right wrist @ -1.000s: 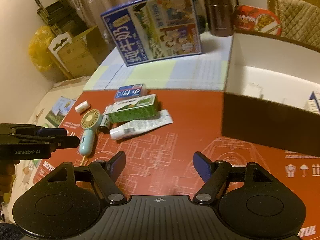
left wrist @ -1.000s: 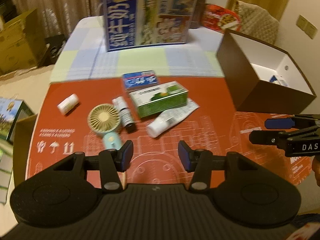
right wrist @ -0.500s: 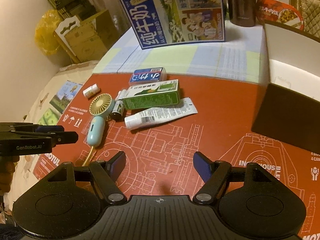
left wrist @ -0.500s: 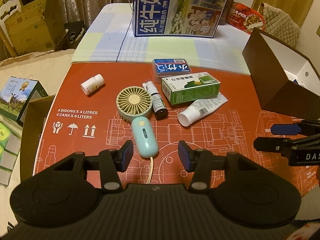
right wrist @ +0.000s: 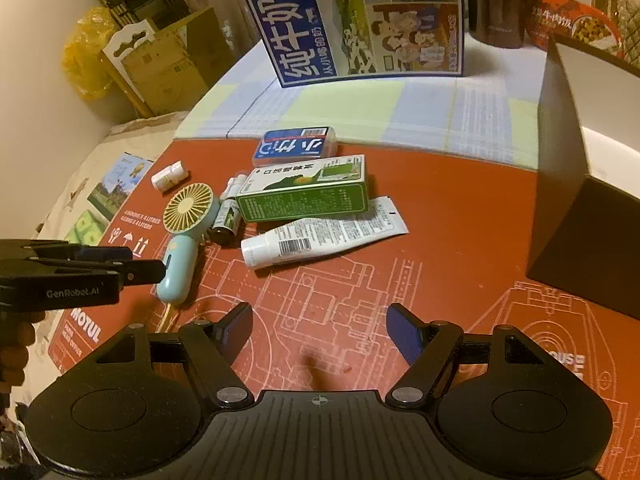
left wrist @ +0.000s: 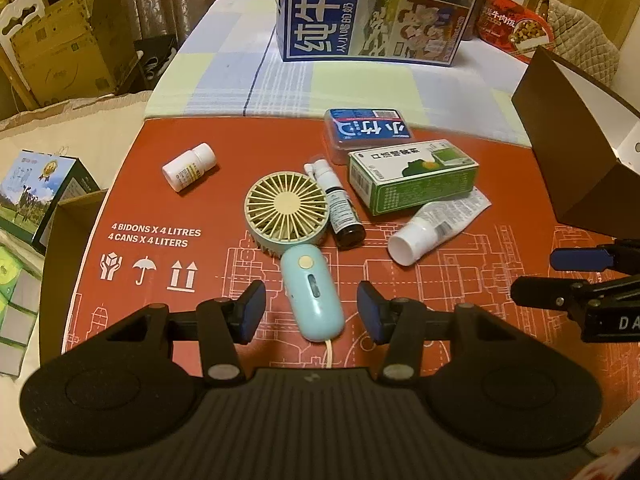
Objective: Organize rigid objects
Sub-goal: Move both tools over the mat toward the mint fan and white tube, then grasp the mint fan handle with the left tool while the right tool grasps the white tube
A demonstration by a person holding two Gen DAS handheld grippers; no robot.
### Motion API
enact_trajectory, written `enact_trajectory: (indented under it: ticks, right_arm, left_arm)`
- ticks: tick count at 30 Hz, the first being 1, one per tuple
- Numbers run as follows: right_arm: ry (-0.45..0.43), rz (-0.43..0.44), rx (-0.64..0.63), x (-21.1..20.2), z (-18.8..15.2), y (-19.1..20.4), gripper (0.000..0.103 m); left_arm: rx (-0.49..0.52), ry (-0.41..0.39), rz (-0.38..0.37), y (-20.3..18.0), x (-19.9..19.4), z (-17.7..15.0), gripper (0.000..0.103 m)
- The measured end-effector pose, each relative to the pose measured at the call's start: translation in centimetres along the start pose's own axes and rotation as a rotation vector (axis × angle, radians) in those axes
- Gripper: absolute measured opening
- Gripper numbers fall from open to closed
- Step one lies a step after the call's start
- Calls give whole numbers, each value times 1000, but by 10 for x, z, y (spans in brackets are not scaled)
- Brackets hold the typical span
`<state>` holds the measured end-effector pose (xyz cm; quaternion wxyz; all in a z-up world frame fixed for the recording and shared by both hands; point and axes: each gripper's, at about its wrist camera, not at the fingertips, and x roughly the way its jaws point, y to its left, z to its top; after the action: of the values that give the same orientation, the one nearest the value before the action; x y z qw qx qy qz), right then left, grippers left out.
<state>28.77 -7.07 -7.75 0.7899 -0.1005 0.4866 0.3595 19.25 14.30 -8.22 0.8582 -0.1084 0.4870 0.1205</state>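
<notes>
My left gripper (left wrist: pixel 311 306) has its jaws apart, holding nothing; the mint handle of the handheld fan (left wrist: pixel 295 240) lies between its blue pads, not touched on either side as far as I can see. The side of that gripper reads "GenRobot.AI" in the right wrist view. My right gripper (right wrist: pixel 320 330) is also spread wide over bare red mat (right wrist: pixel 400 280), nothing between its jaws. The mat carries white print: "4 BIDONS X 4 LITRES / 4 CANS X 4 LITERS" left of my left gripper, "MOTUL" beside my right one. Just beyond the fan head lies a dark spray bottle (left wrist: pixel 341 210), touching the fan's rim. Ahead and right of it sit a green carton (left wrist: pixel 412 182) with Chinese lettering and, behind that, a blue-lidded case (left wrist: pixel 368 132), also Chinese. A white tube (left wrist: pixel 436 226) with a barcode lies partly under the carton, cap toward me. A small white pill bottle (left wrist: pixel 189 166) lies alone, ahead and left. Far ahead stands a large blue milk box (left wrist: pixel 376 8), Chinese characters. A dark open box (right wrist: pixel 580 152) stands right of my right gripper.
</notes>
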Motion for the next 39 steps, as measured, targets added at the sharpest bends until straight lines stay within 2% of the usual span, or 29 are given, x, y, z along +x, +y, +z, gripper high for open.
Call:
enact_trajectory:
  ticks: [9,16,22,26,30,35,39]
  right_arm:
    - [46,-25,62,33,19,6,71]
    - [58,-56,204,62,42,15,71]
    - [58,-152,320,85,52,16,71]
    - [69,-228,270,91,51,21,71]
    - [66,-244,199,88,44,21,70]
    - [60,-240,84,79,29,17,55]
    - [51,-222,39,69,18,6,43]
  left_arm:
    - [-10,23,0,6,19,4,46]
    - [-4,33,-6,11,28,10,46]
    - [8,40,-11,15,36,15,47]
    - [14,42,-18,15,39,16,47]
    - [19,45,-25,15,43,17,47]
    - [23,47,-20,14,47,19,46]
    - [34,49,-7,11,52,20,46]
